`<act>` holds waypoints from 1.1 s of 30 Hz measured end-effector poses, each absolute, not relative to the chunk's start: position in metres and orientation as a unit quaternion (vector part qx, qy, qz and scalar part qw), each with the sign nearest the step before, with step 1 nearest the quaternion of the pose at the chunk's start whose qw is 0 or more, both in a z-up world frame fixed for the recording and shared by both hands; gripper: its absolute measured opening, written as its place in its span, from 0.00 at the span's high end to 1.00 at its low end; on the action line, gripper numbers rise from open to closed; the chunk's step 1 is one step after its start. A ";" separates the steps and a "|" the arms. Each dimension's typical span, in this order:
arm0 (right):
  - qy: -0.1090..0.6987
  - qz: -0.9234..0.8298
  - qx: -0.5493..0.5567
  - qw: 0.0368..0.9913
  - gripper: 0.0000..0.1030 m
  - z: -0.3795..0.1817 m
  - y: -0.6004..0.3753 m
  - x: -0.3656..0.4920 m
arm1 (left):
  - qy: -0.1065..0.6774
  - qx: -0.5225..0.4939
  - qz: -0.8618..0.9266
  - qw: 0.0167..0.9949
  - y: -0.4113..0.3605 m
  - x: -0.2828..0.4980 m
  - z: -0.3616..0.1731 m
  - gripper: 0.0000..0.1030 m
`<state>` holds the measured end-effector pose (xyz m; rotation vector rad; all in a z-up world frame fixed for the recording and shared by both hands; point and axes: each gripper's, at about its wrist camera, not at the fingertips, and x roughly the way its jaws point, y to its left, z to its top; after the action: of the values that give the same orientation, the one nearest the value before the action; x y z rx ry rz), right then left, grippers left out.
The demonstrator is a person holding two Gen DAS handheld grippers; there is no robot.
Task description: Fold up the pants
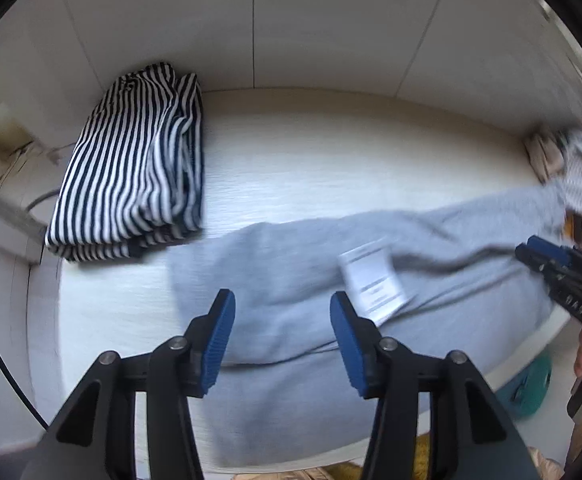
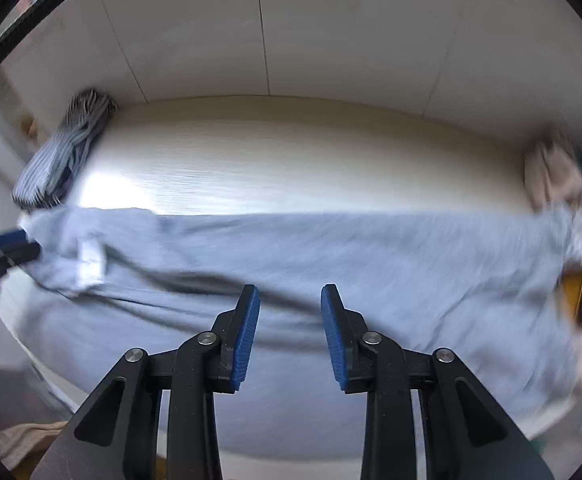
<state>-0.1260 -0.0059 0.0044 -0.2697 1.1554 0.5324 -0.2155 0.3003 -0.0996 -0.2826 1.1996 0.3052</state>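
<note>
Counted one pair of grey pants (image 1: 299, 280) with one white label (image 1: 375, 280), one folded striped garment (image 1: 131, 164), one desk (image 1: 331, 152), and two claws: left claw (image 1: 282, 322), right claw (image 2: 290, 322).

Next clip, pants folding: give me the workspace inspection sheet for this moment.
Surface: pale wood-grain table, lit patch toward its left in the right wrist view.
Job's things: grey pants spread lengthwise, white label showing.
Clutter: folded striped garment at back left; blurred heap of clothes at the right end.
Grippers: left gripper and right gripper both open above the pants, holding nothing.
Cables: thin cord left of the striped garment.
Surroundings: white panelled wall behind.
</note>
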 end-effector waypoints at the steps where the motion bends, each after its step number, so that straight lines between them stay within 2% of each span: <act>1: 0.543 0.242 -0.111 0.797 0.68 0.005 0.000 -0.137 | 0.564 -0.120 0.135 0.806 0.310 -0.218 -0.106 0.49; 4: 0.550 0.237 -0.097 0.795 0.68 0.002 0.022 -0.166 | 0.572 -0.101 0.125 0.805 0.329 -0.225 -0.113 0.49; 18: 0.576 0.305 -0.098 0.752 0.67 0.004 0.107 -0.267 | 0.584 -0.181 0.061 0.789 0.394 -0.233 -0.142 0.49; 20: 0.574 0.317 -0.108 0.747 0.58 0.000 0.122 -0.279 | 0.584 -0.184 0.058 0.788 0.392 -0.231 -0.142 0.49; 21: 0.575 0.321 -0.109 0.745 0.48 -0.002 0.127 -0.283 | 0.584 -0.185 0.057 0.788 0.393 -0.230 -0.142 0.49; 22: 0.575 0.327 -0.107 0.742 0.45 -0.004 0.132 -0.288 | 0.585 -0.184 0.056 0.788 0.393 -0.229 -0.142 0.49; 33: 0.589 0.374 -0.119 0.706 0.45 -0.025 0.173 -0.319 | 0.594 -0.190 0.049 0.780 0.390 -0.219 -0.166 0.48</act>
<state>-0.3193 0.1734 -0.0248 -0.2640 1.3093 0.8317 -0.2193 0.3897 -0.1663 -0.4114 1.2839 0.1055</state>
